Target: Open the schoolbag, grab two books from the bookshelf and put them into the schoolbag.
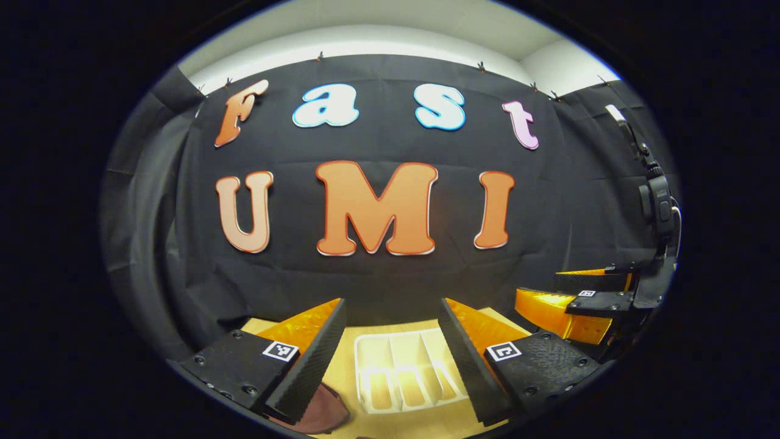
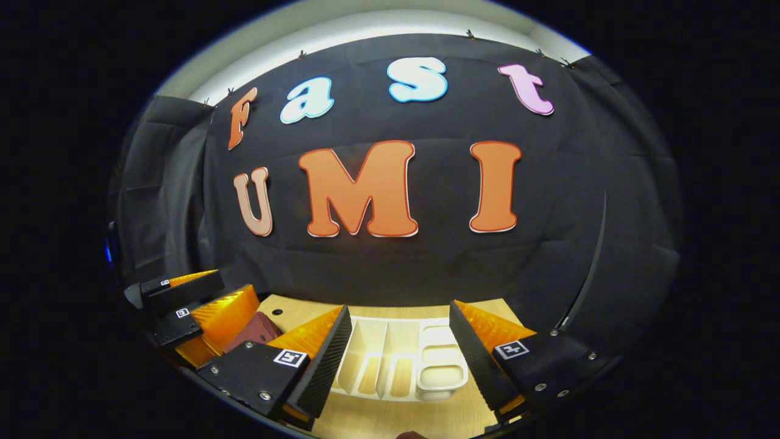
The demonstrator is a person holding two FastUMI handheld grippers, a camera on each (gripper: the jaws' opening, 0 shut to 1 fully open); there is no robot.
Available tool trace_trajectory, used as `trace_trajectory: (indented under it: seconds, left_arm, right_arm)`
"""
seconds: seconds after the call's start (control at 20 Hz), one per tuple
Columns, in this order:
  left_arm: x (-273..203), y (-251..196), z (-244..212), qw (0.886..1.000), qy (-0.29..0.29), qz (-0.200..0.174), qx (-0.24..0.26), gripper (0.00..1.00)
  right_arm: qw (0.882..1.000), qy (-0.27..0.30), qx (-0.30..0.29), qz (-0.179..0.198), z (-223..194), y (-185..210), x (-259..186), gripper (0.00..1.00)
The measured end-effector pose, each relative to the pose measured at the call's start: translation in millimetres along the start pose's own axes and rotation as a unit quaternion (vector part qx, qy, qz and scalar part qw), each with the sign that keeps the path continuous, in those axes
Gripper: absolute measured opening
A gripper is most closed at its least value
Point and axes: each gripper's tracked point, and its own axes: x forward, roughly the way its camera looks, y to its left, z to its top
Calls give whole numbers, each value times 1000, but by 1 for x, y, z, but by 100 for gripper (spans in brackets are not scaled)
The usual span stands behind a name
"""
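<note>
Both tools hang side by side above a pale wooden counter (image 2: 390, 421), aimed at the booth's black cloth wall. The left tool (image 1: 390, 360) has its two fingers spread wide with nothing between them; the right tool (image 2: 399, 356) is likewise spread and empty.

The landmark is a white plastic bookshelf rack with upright dividers (image 2: 399, 360), lying on the counter straight ahead of both tools. Its slots look bare; no books can be made out in them.

A dark red fabric thing, likely the schoolbag (image 2: 253, 332), sits left of the rack, just beside the left tool, and whether it is open cannot be told.

Risks, as a judgement: the two tools hang close together and could knock one another, and a reach into the narrow slots could snag a divider and shove the light rack.
</note>
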Motion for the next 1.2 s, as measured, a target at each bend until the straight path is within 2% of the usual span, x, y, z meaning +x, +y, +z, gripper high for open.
trace_trajectory:
  seconds: [0.1, 0.25, 0.3, 0.35, 0.45, 0.5, 0.55, 0.6, 0.65, 0.7, 0.75, 0.9, 1.2]
  left_arm:
    - [-1, 0, 15, 999, -38, 8, -18, 96]
    - [-4, 2, 20, 999, -53, 4, -9, 95]
    - [-3, 3, 22, 999, -53, 7, -5, 94]
    - [-3, 3, 21, 998, -57, 9, -6, 94]
    - [1, 2, 17, 999, -53, 8, -7, 95]
    - [3, -1, 12, 999, -50, 7, -8, 94]
    - [6, -2, 7, 999, -44, 6, -11, 94]
    - [8, -3, -1, 999, -40, 7, -13, 94]
    - [8, -1, -3, 999, -38, 13, -13, 95]
    - [8, 2, 0, 999, -41, 17, -9, 95]
    - [8, 5, 2, 999, -46, 24, -4, 95]
    - [16, 3, -5, 999, -37, 21, -8, 94]
    - [9, 21, 9, 996, -63, 59, 15, 95]
  right_arm:
    - [1000, -13, -7, -1, 6, 2, -5, 96]
    - [999, -50, -1, -15, 20, -4, -12, 96]
    - [998, -58, 5, -13, 19, -1, -15, 100]
    - [998, -69, 13, -5, 20, 4, -17, 96]
    - [996, -92, 23, -4, 26, 7, -18, 96]
    - [995, -102, 17, -7, 27, 5, -18, 96]
    - [994, -112, 5, -7, 28, 6, -19, 100]
    - [993, -119, -10, -11, 28, 4, -19, 95]
    - [992, -124, -21, -14, 29, 3, -21, 96]
    - [991, -133, -27, -15, 30, 4, -24, 100]
    - [990, -138, -31, -19, 31, 3, -25, 95]
    - [990, -136, -31, -19, 35, 5, -25, 94]
    - [990, -139, -34, -12, 41, 10, -26, 95]
